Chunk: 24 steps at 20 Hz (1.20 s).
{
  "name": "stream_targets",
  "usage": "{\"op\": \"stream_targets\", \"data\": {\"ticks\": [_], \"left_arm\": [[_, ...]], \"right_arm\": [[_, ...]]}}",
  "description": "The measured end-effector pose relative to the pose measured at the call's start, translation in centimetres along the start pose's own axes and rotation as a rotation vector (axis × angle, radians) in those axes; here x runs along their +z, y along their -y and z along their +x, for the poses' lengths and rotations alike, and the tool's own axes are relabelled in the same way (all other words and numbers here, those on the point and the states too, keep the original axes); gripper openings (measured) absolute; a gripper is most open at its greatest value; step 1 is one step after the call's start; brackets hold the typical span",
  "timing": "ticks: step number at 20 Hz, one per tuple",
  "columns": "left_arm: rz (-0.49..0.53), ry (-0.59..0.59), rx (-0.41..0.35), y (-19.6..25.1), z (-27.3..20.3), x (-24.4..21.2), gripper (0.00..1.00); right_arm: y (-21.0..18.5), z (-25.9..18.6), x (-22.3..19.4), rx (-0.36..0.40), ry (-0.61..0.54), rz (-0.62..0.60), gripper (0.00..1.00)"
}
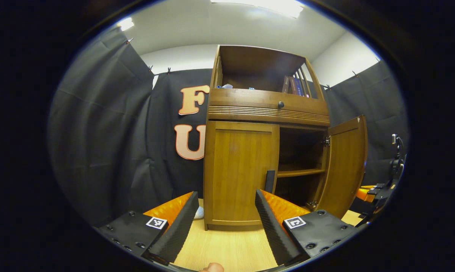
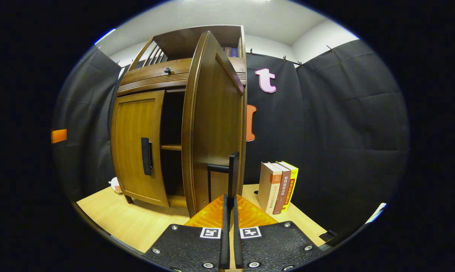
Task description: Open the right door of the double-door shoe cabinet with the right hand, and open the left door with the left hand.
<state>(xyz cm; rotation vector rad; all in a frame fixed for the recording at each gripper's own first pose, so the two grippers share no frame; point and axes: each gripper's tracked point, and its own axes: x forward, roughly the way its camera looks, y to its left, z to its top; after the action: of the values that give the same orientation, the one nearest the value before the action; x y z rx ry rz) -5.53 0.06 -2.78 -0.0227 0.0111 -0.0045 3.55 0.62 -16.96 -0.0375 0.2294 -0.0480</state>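
Observation:
The wooden shoe cabinet (image 1: pixel 267 107) stands on a light wooden tabletop. Its left door (image 1: pixel 237 173) is closed, with a black vertical handle (image 1: pixel 270 181) at its inner edge. My left gripper (image 1: pixel 225 196) is open just in front of that door, touching nothing, its right finger near the handle. The right door (image 2: pixel 216 124) is swung wide open, showing a dark inside with a shelf (image 2: pixel 171 147). My right gripper (image 2: pixel 229 198) is shut on the right door's black handle (image 2: pixel 233 173). The right gripper (image 1: pixel 378 190) also shows beside the open door (image 1: pixel 344 166).
Three books (image 2: pixel 278 187) stand upright on the tabletop (image 2: pixel 136 223) right of the cabinet. More books (image 1: pixel 293 85) sit in the open top shelf above a drawer with a black knob (image 1: pixel 280 104). A small white object (image 1: pixel 199 213) lies by the cabinet's left foot.

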Motion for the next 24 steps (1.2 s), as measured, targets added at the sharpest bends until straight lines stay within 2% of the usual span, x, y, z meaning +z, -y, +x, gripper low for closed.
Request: {"op": "stream_targets", "data": {"ticks": [2, 3, 6, 7, 8, 12, 13, 15, 18, 19, 20, 21, 22, 23, 24], "left_arm": [[-0.004, -0.008, -0.020, 1.3, 0.5, -0.4, 1.00], [-0.018, -0.013, -0.043, 2.2, 0.7, -0.5, 0.94], [-0.037, -0.019, -0.084, 3.9, 1.6, -0.5, 0.94], [-0.038, -0.021, -0.084, 4.2, 1.9, -0.4, 0.93], [-0.038, -0.020, -0.083, 4.5, 2.1, -0.5, 0.97], [-0.026, -0.009, -0.093, 6.0, 3.2, -0.1, 0.97], [-0.027, -0.009, -0.096, 6.5, 3.5, -0.2, 0.93], [-0.033, -0.009, -0.104, 7.3, 4.2, -0.3, 0.96], [-0.027, -0.019, -0.114, 8.8, 5.7, -0.9, 0.96], [-0.026, -0.026, -0.118, 9.3, 6.3, -1.4, 0.93], [-0.026, -0.036, -0.122, 9.8, 7.0, -2.0, 0.93], [-0.028, -0.046, -0.126, 10.2, 7.7, -2.6, 0.96], [-0.031, -0.057, -0.129, 10.5, 8.4, -3.1, 0.94], [-0.034, -0.066, -0.130, 10.7, 8.9, -3.7, 0.97], [-0.031, -0.071, -0.131, 11.0, 9.8, -4.0, 0.97]], "right_arm": [[0.9, -0.1, 0.0, -0.006, -0.003, 0.000, 0.04], [1.3, 0.0, 0.0, -0.010, -0.004, -0.001, 0.04], [2.6, 0.0, 0.0, -0.029, 0.003, 0.000, 0.04], [3.0, 0.2, -0.1, -0.032, 0.003, 0.004, 0.04], [3.3, 0.3, -0.1, -0.034, 0.005, 0.009, 0.04], [4.7, 0.1, -0.3, -0.051, 0.007, 0.020, 0.04], [4.9, 0.0, -0.3, -0.061, 0.008, 0.025, 0.04], [6.9, -0.6, -0.8, -0.096, 0.007, 0.028, 0.03], [9.3, -1.9, -0.8, -0.128, 0.020, 0.056, 0.00], [9.9, -2.4, -0.8, -0.142, 0.023, 0.059, 0.00], [10.5, -2.6, -0.9, -0.157, 0.028, 0.050, 0.10], [11.1, -2.9, -0.8, -0.173, 0.032, 0.039, 0.02], [11.4, -3.1, -0.9, -0.186, 0.038, 0.034, 0.02], [11.5, -3.2, -0.6, -0.190, 0.040, 0.032, 0.10], [11.6, -3.4, -0.5, -0.193, 0.041, 0.032, 0.05]]}}
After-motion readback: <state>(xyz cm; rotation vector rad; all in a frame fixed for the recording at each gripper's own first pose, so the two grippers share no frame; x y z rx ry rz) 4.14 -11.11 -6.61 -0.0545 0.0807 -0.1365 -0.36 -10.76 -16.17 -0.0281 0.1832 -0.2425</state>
